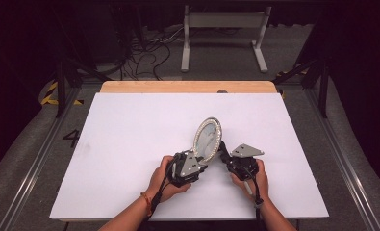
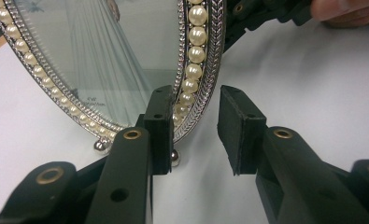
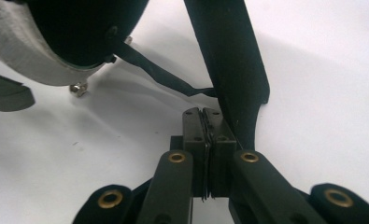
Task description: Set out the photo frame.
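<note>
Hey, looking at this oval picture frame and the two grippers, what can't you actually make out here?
- Frame picture: too small in the high view; cut off by the top edge in the left gripper view.
- Small print on the glass: too blurred to read in the left gripper view.
- Right gripper jaws: pressed together beside the black stand; whether they pinch it or its cord, I cannot tell.
- Frame's front: hidden in the right gripper view, which faces its back.
</note>
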`<state>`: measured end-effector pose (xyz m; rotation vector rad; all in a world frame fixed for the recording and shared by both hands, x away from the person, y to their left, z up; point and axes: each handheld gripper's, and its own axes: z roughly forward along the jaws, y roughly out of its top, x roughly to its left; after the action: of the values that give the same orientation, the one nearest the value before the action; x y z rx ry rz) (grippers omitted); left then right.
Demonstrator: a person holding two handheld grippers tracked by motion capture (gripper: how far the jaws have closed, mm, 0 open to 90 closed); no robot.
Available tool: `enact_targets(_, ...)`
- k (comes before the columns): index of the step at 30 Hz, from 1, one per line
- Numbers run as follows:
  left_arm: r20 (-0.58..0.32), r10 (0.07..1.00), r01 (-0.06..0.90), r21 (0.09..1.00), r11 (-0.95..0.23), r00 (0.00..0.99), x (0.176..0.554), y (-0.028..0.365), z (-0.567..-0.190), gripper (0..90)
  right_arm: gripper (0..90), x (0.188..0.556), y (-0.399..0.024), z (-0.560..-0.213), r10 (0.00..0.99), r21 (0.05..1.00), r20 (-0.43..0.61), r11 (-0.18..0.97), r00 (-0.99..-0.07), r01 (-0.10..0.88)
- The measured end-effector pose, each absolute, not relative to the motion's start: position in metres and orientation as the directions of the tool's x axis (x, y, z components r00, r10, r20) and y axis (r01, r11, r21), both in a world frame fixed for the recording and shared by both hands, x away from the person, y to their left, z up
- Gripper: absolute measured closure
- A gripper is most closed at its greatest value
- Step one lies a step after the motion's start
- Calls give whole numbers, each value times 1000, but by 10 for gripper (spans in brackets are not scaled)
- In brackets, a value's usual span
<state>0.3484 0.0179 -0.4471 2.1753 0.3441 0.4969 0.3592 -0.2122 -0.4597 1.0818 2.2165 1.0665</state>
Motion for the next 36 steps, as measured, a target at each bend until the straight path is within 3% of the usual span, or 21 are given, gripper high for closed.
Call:
enact_targets(11,217,403,70,806,-587,889,352,14,-446,643,877,364,-215,-460,808,797,-58,391,-587,461)
enact_targets(15,214,388,64,804,-591,897,349,21,-443,625,833,360,-214,-459,801,802,-72,401,-594,444)
enact_targets(22,215,401,74,802,-593,891,348,54,-430,581,784,344,-211,-450,771,829,-75,400,-632,390)
enact_targets(29,242,425,111,747,-655,872,334,95,-440,520,695,336,-196,-450,725,836,-50,407,-687,368)
enact_targets(36,216,473,158,760,-631,854,329,126,-445,446,599,337,-190,-451,737,845,-15,371,-676,385)
